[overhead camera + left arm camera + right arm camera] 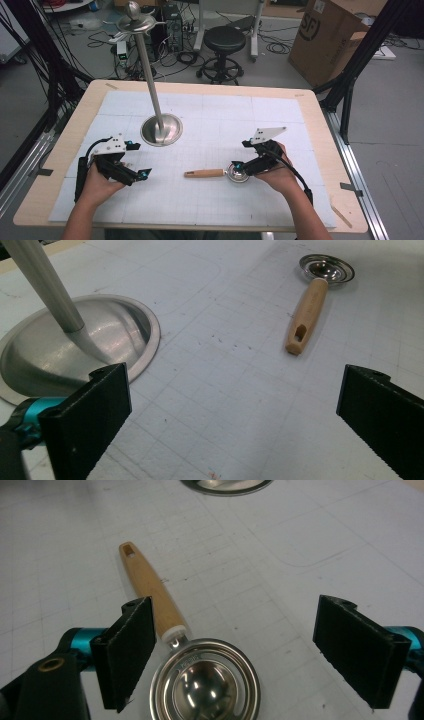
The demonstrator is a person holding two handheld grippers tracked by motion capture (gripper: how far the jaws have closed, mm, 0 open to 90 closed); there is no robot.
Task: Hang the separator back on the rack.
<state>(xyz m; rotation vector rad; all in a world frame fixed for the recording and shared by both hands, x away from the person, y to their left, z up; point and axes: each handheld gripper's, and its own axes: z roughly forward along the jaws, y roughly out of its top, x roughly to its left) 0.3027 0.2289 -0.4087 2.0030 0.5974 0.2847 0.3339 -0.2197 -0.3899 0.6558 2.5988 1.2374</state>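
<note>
Right gripper (pixel 235 655) fingers gape astride measuring spoon (pixel 205 682) bowl.

Light: bright, even, from overhead.
Shadows: faint and soft on the white mat (pixel 210 200).
Glare: highlights on the steel stand base (pixel 75 347) and the scoop bowl (pixel 205 685).
Focus: near black jaws soft-edged; high view slightly coarse.

Two claws over white-matted counter (pixel 210 107), wooden-handled scoop (pixel 220 173) between.
Right claw (pixel 239 167) gapes at scoop bowl; left claw (pixel 142 174) spread, near steel stand (pixel 160 129); stool (pixel 225 50) behind.
</note>
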